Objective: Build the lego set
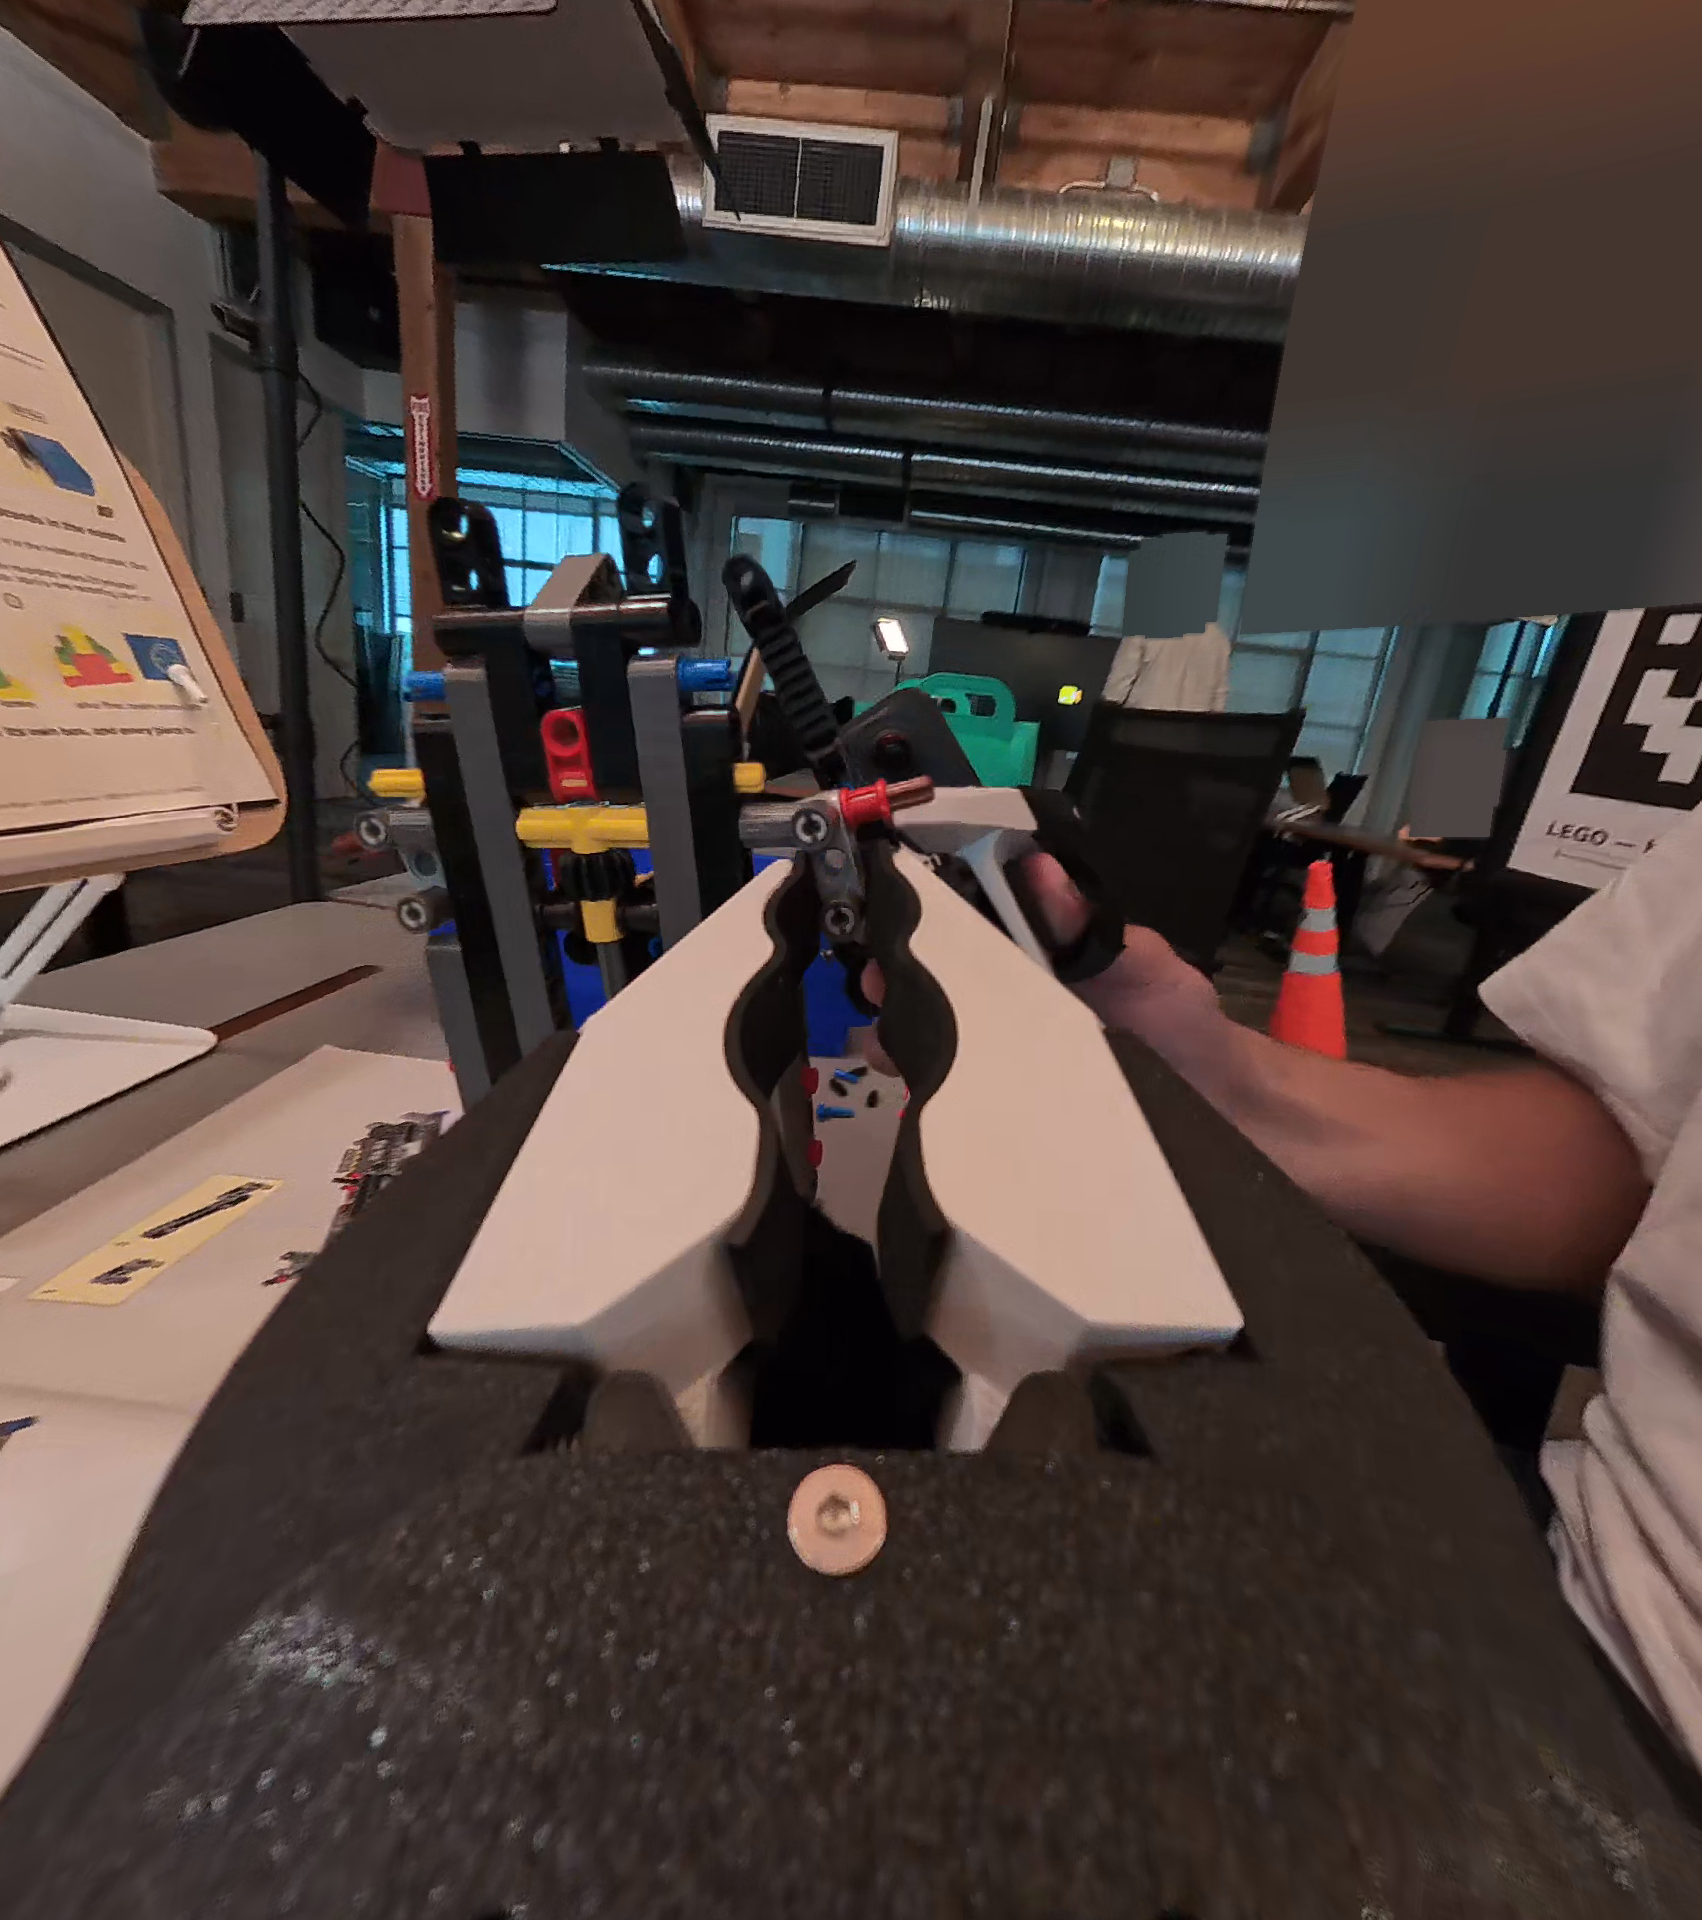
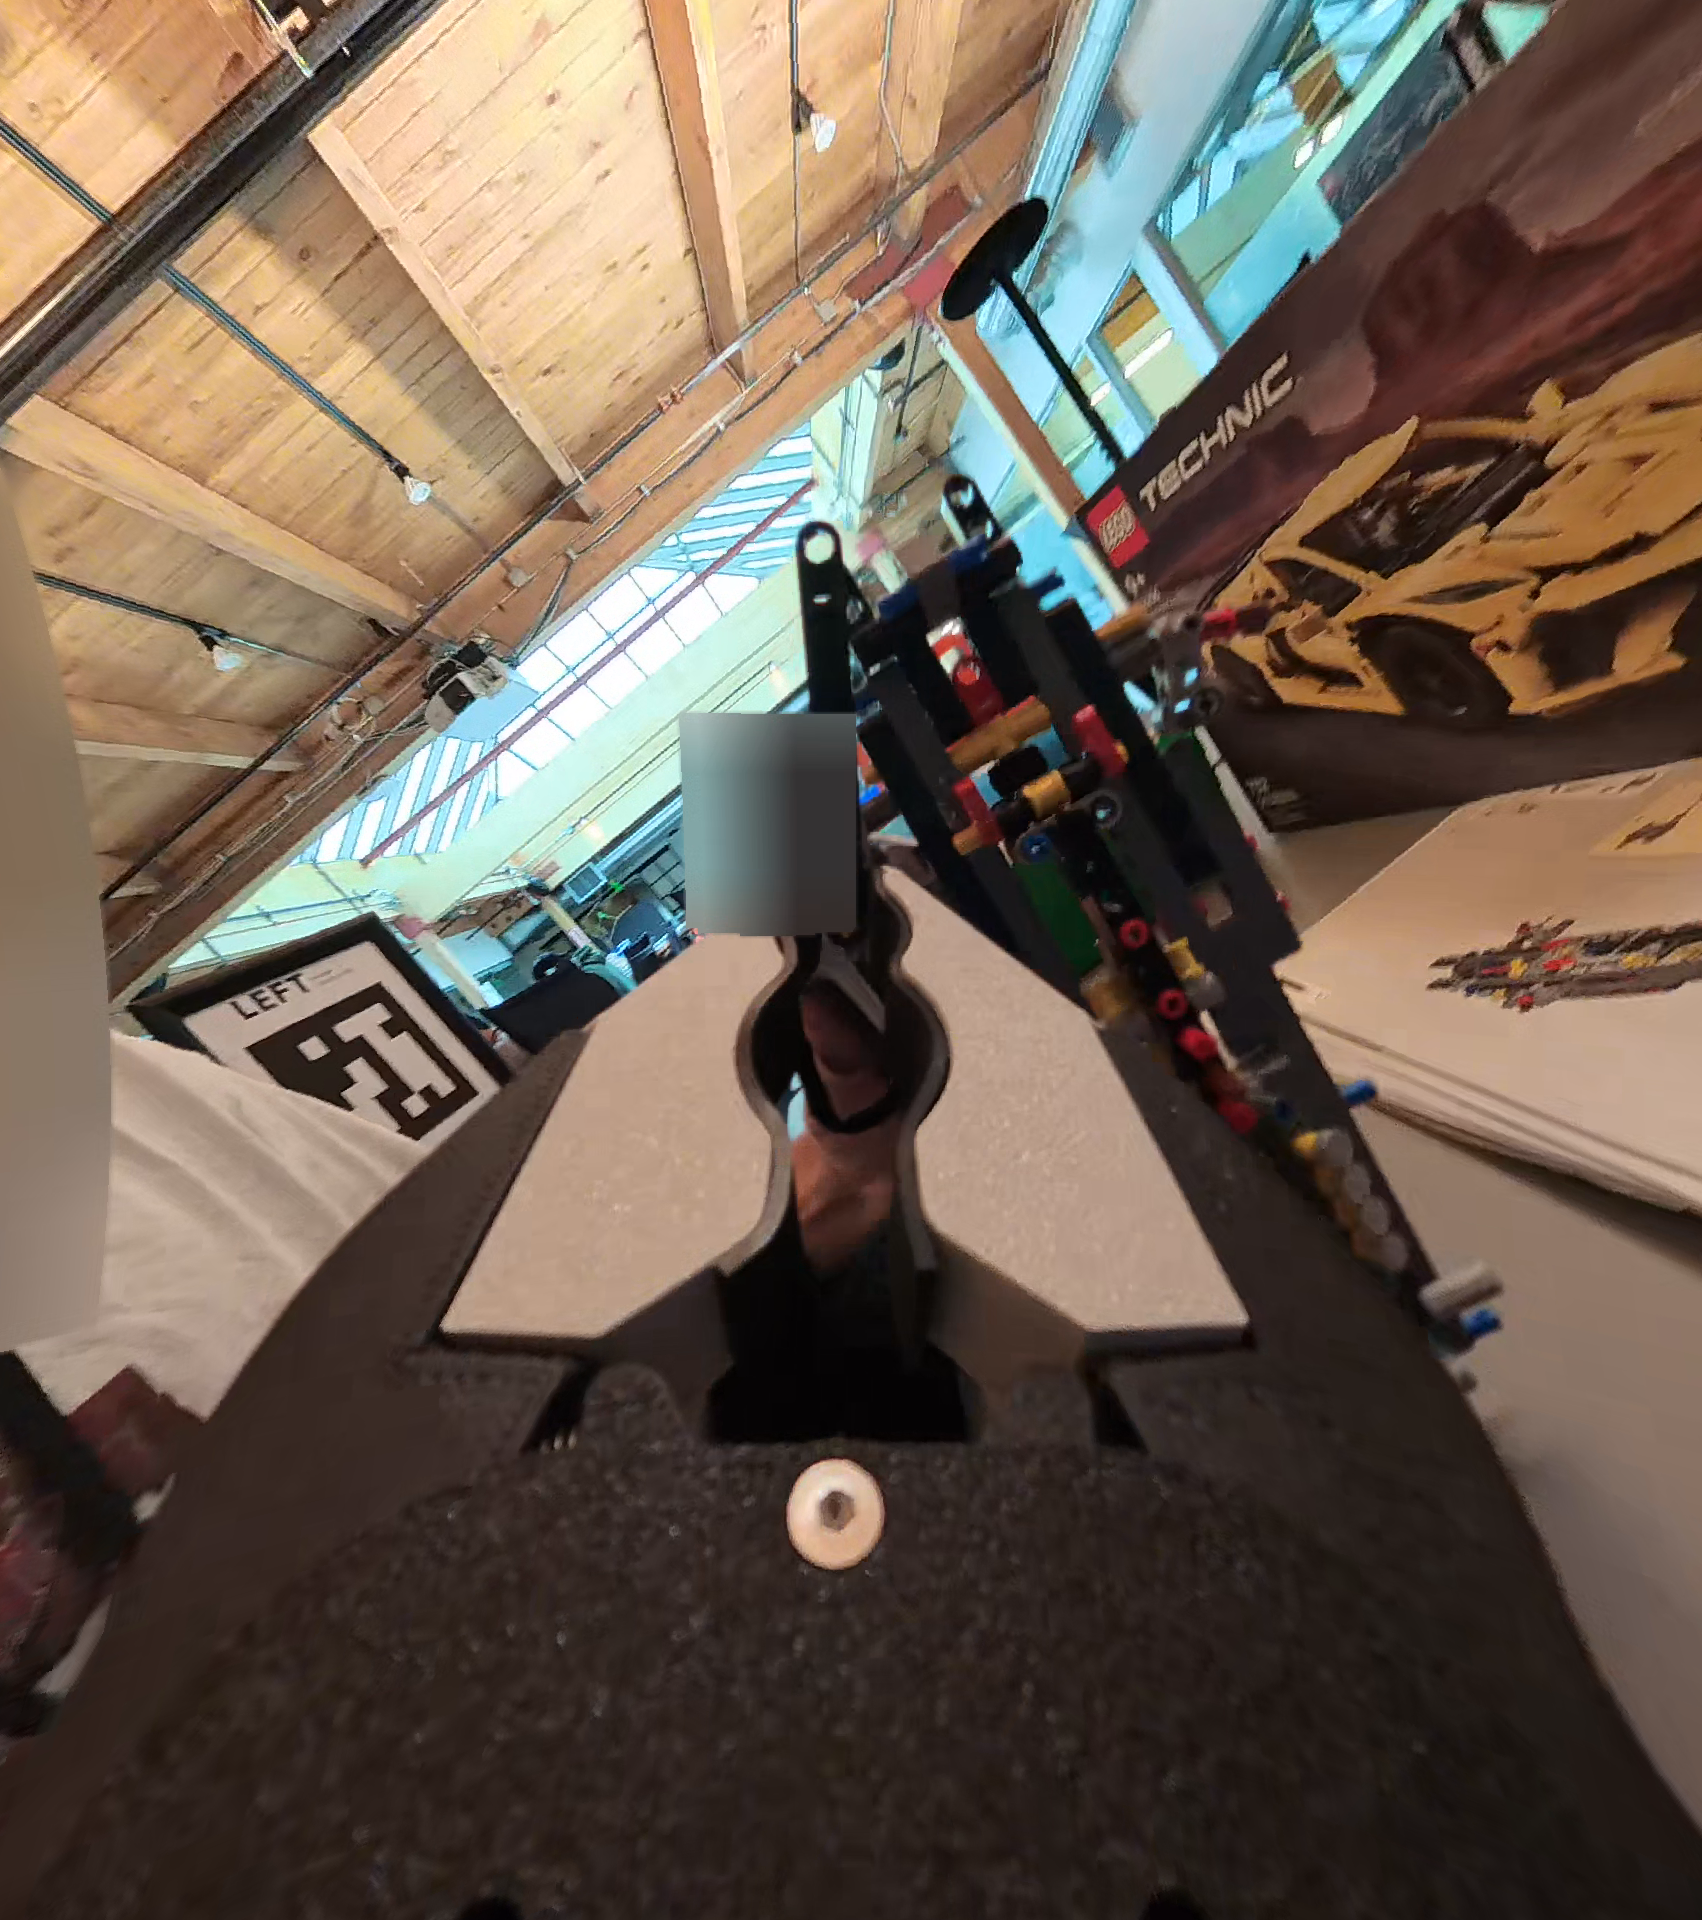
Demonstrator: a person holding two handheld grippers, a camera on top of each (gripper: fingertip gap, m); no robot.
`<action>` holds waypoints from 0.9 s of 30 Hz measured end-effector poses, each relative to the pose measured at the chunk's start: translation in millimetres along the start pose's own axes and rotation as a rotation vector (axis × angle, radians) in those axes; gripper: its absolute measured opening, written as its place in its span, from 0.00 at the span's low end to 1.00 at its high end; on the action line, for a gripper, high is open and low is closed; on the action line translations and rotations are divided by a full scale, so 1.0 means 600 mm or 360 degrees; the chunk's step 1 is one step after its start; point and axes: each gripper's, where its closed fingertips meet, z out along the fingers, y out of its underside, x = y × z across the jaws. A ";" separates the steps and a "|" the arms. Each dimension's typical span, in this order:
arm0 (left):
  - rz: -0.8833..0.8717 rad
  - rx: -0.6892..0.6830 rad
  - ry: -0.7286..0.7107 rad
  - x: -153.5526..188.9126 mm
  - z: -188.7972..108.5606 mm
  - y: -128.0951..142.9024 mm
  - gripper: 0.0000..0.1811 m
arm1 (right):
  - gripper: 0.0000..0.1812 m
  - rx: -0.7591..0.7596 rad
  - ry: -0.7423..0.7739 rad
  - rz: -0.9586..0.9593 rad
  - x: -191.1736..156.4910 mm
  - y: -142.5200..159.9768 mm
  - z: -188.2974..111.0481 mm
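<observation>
Left hand-held gripper (image 1: 842, 894) is pinched nearly shut on a small grey Technic connector (image 1: 831, 868) w/ holes, part of the lego build (image 1: 566, 790). That build stands upright on the bench (image 1: 234, 966) just ahead: black and grey beams, blue pins at the sides, yellow axle pieces across the middle, a red connector higher up. A red bush on a brownish axle (image 1: 873, 802) sticks out right beside the grey connector, just above the fingertips.

Beyond it, to the right, the right hand-held gripper (image 1: 972, 831) comes in w/ a person's hand (image 1: 1107, 966) wrapped on its handle; its tips sit at that same red-bushed axle, but from here can't tell if they actually clamp it.

In the right wrist view the right hand-held gripper (image 2: 852, 935) has its fingers narrow, almost closed; a blur patch covers the tips, so whether it's holding anything can't be told. Through the gap shows the other hand and a white edge of the left tool. The build (image 2: 1034, 790) leans just right of the fingers, a long black beam w/ red, yellow and blue pins running down toward the camera.

Open instruction booklet (image 2: 1574, 997) lies on the bench right of that; the set's box (image 2: 1512, 540) w/ a yellow car stands behind it. Left view: a sheet on a white stand (image 1: 26, 582), more booklet pages (image 1: 99, 1288) flat below, orange cone (image 1: 1312, 966) on the floor far back
</observation>
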 end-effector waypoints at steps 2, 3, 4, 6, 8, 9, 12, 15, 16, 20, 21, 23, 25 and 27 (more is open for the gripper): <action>-0.0015 0.0006 0.0016 0.002 0.001 0.000 0.04 | 0.03 0.0051 -0.0003 -0.0021 -0.001 -0.011 0.003; -0.0015 0.0000 0.0019 0.003 0.002 0.002 0.04 | 0.04 0.0030 -0.0006 0.0019 0.000 -0.011 0.006; -0.0016 -0.0006 0.0018 0.002 0.002 0.004 0.04 | 0.03 0.0011 -0.0013 0.0062 0.001 -0.010 0.008; -0.0018 -0.0020 0.0015 0.002 0.004 0.009 0.04 | 0.04 0.0001 -0.0021 0.0125 0.002 -0.007 0.012; -0.0020 -0.0033 0.0012 0.001 0.005 0.012 0.04 | 0.04 -0.0025 0.0010 0.0138 0.010 0.000 0.013; -0.0020 -0.0047 0.0007 0.000 0.005 0.015 0.03 | 0.03 -0.0021 0.0005 0.0165 0.011 0.002 0.013; -0.0016 -0.0080 -0.0010 -0.001 0.008 0.022 0.04 | 0.03 0.0008 0.0019 0.0223 0.019 0.003 0.015; 0.0001 -0.0092 -0.0032 -0.006 0.006 0.024 0.04 | 0.03 0.0006 0.0026 0.0392 0.026 0.007 0.015; 0.0028 -0.0108 -0.0043 -0.007 0.006 0.026 0.04 | 0.03 0.0004 0.0028 0.0451 0.028 0.008 0.014; 0.0184 -0.0180 -0.0075 -0.007 0.006 0.033 0.04 | 0.04 -0.0033 0.0013 0.0694 0.033 0.013 0.010; 0.0222 -0.0195 -0.0081 -0.007 0.006 0.035 0.04 | 0.03 -0.0039 0.0013 0.0735 0.033 0.014 0.009; 0.0280 -0.0230 -0.0075 -0.005 0.006 0.039 0.04 | 0.03 -0.0085 0.0014 0.0806 0.032 0.019 0.006; 0.0323 -0.0270 -0.0067 -0.003 0.007 0.044 0.04 | 0.03 -0.0144 0.0026 0.0844 0.031 0.024 0.002; 0.0359 -0.0290 -0.0058 0.000 0.008 0.047 0.04 | 0.03 -0.0186 0.0027 0.0886 0.029 0.026 -0.001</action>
